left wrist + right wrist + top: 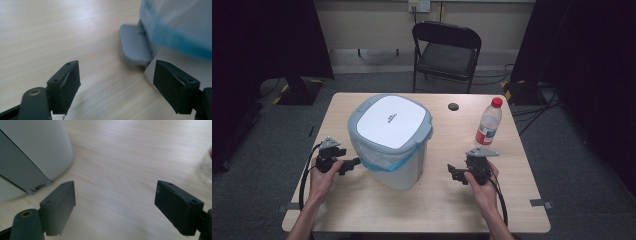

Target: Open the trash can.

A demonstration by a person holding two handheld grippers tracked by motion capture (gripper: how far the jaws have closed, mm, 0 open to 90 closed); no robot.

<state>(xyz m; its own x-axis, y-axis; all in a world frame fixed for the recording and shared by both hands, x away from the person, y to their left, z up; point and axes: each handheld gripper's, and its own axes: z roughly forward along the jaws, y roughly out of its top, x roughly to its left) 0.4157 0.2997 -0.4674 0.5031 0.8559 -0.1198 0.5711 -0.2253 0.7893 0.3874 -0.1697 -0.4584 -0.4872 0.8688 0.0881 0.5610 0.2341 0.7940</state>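
A white pedal bin (392, 142) with a grey-rimmed lid and a blue liner showing under the rim stands mid-table. My left gripper (353, 163) rests on the table just left of the bin, open, nothing between its jaws. In the left gripper view the bin's grey foot pedal (135, 45) lies ahead of the open gripper (116, 85), with the blue liner (175, 37) above it. My right gripper (452, 172) sits right of the bin, open and empty. In the right gripper view the bin's white wall (35, 150) is at the left, beyond the gripper (115, 207).
A clear plastic bottle (488, 124) with a red cap and red label stands upright at the right rear of the wooden table (437, 200). A black cable grommet (454, 106) sits near the far edge. A black folding chair (446, 52) stands behind the table.
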